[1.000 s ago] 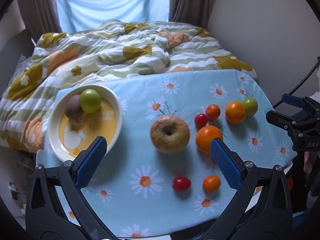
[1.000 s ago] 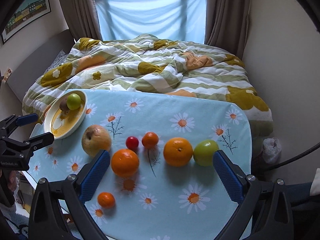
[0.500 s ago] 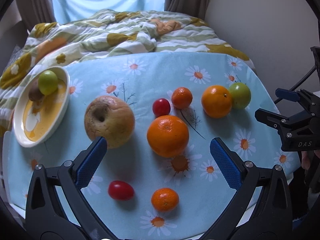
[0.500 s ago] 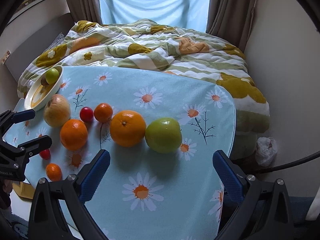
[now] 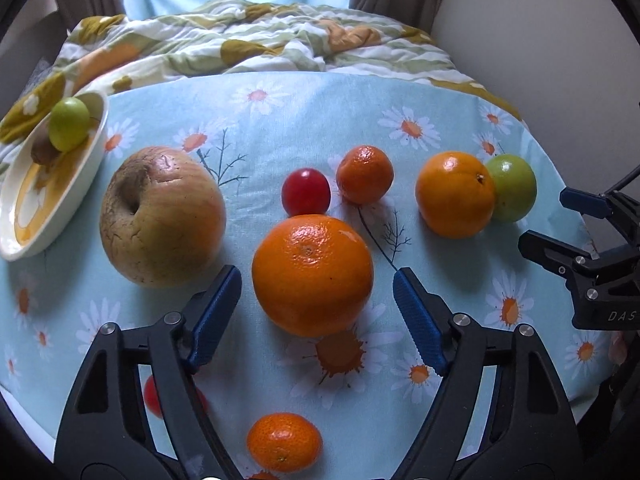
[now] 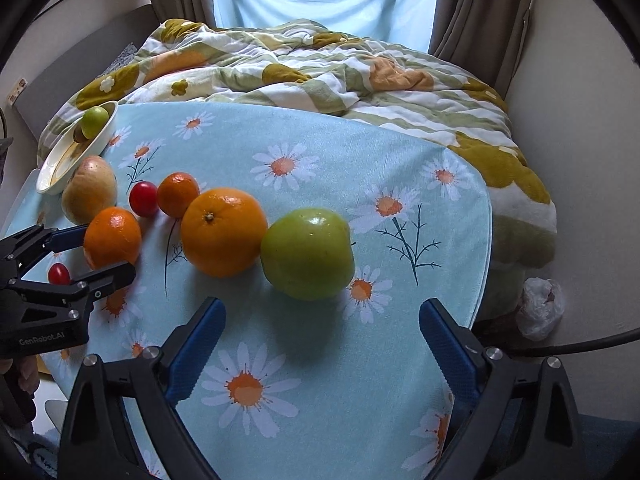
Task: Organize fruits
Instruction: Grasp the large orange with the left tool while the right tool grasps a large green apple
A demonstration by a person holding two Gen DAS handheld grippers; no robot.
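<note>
Both views have been brought lower and nearer the fruit. Left hand-held gripper (image 5: 317, 292), jaws just narrowed but untouching, is set around the centre orange (image 5: 312, 274); right hand-held gripper (image 6: 322, 320) (open) is aimed at the green apple (image 6: 308, 253) above it. Closing is needed next, then carrying to the upper-left bowl (image 5: 86, 184).

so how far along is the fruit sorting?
Early. Done: only a small green fruit and a brown one sit in the bowl. In hand: nothing. The left gripper has been closing around the big orange, the right gripper toward the green apple; neither grips. Left: every fruit on the cloth.
</note>
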